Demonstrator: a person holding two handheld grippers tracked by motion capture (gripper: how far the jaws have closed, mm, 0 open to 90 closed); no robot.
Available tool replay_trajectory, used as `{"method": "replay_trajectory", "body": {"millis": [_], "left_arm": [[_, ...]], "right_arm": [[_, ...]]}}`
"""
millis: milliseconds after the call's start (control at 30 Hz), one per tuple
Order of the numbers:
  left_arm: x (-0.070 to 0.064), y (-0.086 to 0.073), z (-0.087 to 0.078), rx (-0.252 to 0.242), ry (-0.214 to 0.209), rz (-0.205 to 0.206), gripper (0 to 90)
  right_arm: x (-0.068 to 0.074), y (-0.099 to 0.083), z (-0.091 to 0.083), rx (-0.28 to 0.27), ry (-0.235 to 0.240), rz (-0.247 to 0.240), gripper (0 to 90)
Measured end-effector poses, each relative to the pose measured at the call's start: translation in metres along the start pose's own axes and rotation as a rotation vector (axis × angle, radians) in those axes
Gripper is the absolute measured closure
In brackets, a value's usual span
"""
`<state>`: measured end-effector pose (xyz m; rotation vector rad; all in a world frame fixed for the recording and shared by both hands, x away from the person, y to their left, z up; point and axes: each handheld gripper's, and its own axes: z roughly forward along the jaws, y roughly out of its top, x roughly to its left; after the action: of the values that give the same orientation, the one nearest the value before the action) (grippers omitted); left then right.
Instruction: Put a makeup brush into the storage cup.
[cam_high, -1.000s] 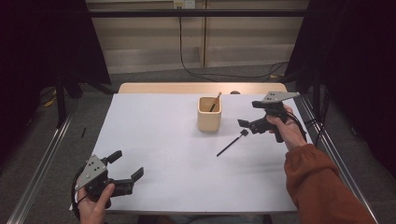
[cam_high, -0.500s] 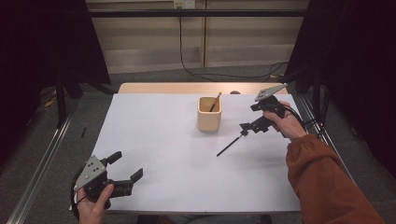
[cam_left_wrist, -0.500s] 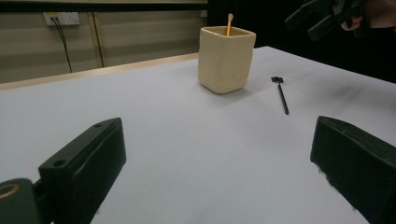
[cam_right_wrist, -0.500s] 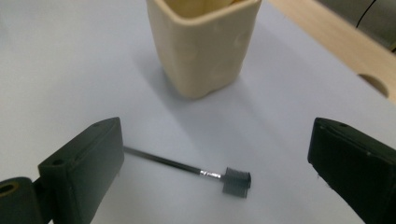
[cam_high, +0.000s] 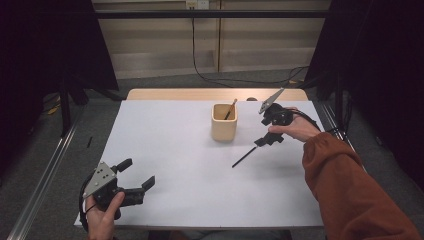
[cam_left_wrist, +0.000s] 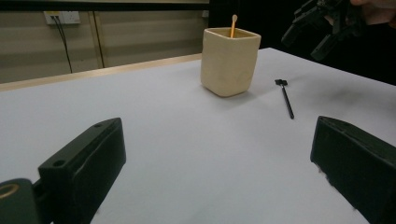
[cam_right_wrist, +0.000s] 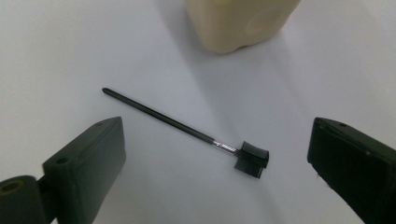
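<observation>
Above the black brush (cam_right_wrist: 187, 132), the right gripper (cam_high: 269, 137) is held with jaws spread wide and nothing between them; in the right gripper view the brush is seen framed between the two jaws, lying flat on the white table (cam_right_wrist: 70, 56). Brush head is seen near the right-hand jaw, thin handle running off toward upper left. No contact between jaws and brush can be made out.

Right hand (cam_high: 295, 127) is angled downward over the gripper body, forearm in an orange sleeve (cam_high: 350, 195) coming in from the lower right of the high view.

Beige cup (cam_high: 224, 121) is seen just beyond the brush, apart from it, with a wooden stick (cam_high: 230, 108) leaning inside. Open table surface lies all round the brush on the near and left sides; the table's right edge is near the right hand.

Left gripper (cam_high: 134, 181) is held at the near left corner of the table (cam_high: 170, 150), jaws wide apart, nothing gripped, grasped by the left hand (cam_high: 102, 220) at the front edge. Well apart from the brush.

Left gripper view: cup (cam_left_wrist: 229, 60), stick tip (cam_left_wrist: 233, 23), brush (cam_left_wrist: 286, 98) and the right gripper (cam_left_wrist: 322, 28) hovering above, seen from low across the table. Brush head detail is resolved in the right gripper view, not in the high view (cam_high: 250, 154), where it reads as a thin dark line.
</observation>
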<state>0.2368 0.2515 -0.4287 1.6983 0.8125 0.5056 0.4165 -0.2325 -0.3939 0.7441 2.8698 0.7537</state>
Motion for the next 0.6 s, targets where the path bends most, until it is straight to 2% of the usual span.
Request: {"method": "replay_trajectory", "body": {"millis": [100,200,267,367,467,600], "left_arm": [[0.000,-0.001,0.000,0.000,0.002,-0.006,3.3],[-0.001,-0.001,0.000,0.000,0.002,-0.002,3.1],[0.000,-0.002,-0.001,0.008,0.000,0.002,3.0],[0.001,-0.002,-0.002,0.004,0.006,-0.007,3.0],[0.001,-0.003,-0.003,0.002,0.006,-0.009,3.0],[-0.001,-0.003,-0.003,0.006,0.001,0.006,3.0]], "right_arm": [[-0.001,0.003,0.005,0.052,0.025,-0.036,4.8],[0.000,0.003,0.012,0.136,0.028,-0.084,5.9],[-0.001,0.001,0.017,0.170,0.030,-0.121,6.9],[0.000,-0.001,0.025,0.235,0.029,-0.142,8.0],[0.001,0.000,0.030,0.270,0.035,-0.155,8.8],[0.003,0.003,0.037,0.281,0.027,-0.158,10.1]]}}
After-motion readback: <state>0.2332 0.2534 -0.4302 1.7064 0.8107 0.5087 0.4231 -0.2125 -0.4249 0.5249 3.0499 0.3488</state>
